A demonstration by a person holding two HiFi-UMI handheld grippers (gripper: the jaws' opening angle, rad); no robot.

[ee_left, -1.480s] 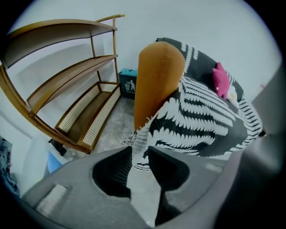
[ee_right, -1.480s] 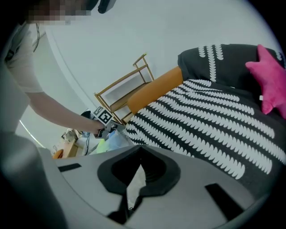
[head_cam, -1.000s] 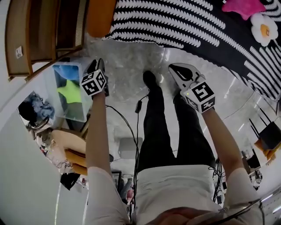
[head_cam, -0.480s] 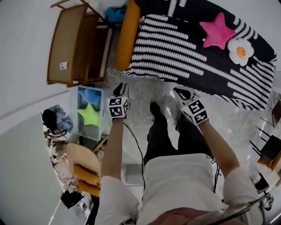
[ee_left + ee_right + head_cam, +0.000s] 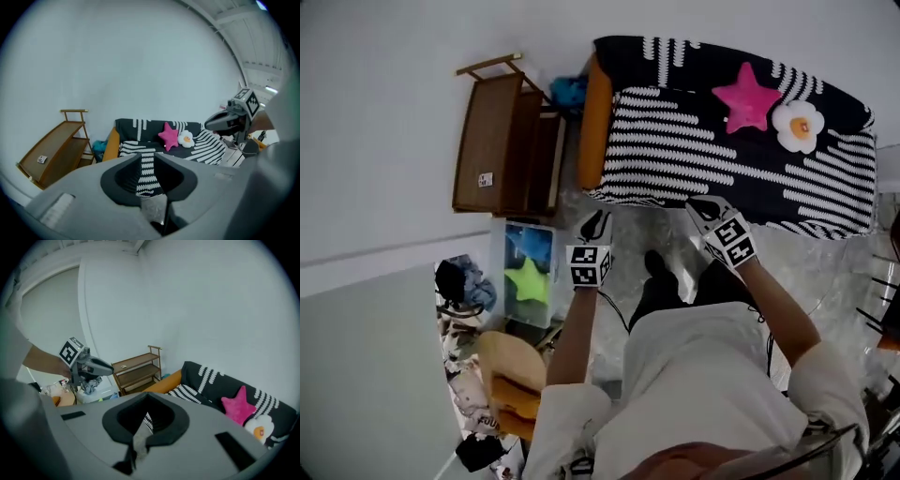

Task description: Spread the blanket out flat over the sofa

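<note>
The black-and-white striped blanket [image 5: 694, 159] lies over the sofa [image 5: 597, 122], whose orange arm shows at its left end. A pink star cushion [image 5: 746, 97] and a flower cushion [image 5: 798, 126] rest on it. My left gripper [image 5: 592, 230] hangs in the air short of the sofa's front edge; its jaws have just been closing, a gap still shows, and nothing is between them. In its own view the left gripper [image 5: 148, 161] looks at the blanket [image 5: 140, 150]. My right gripper [image 5: 705, 211] is also raised and apart from the blanket. The right gripper [image 5: 143, 420] shows a narrow empty slit.
A wooden shelf unit [image 5: 502, 150] stands left of the sofa. A clear bin [image 5: 525, 277] with a green star inside sits on the floor below it. A round wooden stool [image 5: 511, 375] and clutter lie at the lower left. The person's legs stand on the glossy floor [image 5: 825, 272].
Both grippers have risen and stand nearer the sofa's front edge. The head view has pulled back, and the whole sofa with both cushions has come into sight.
</note>
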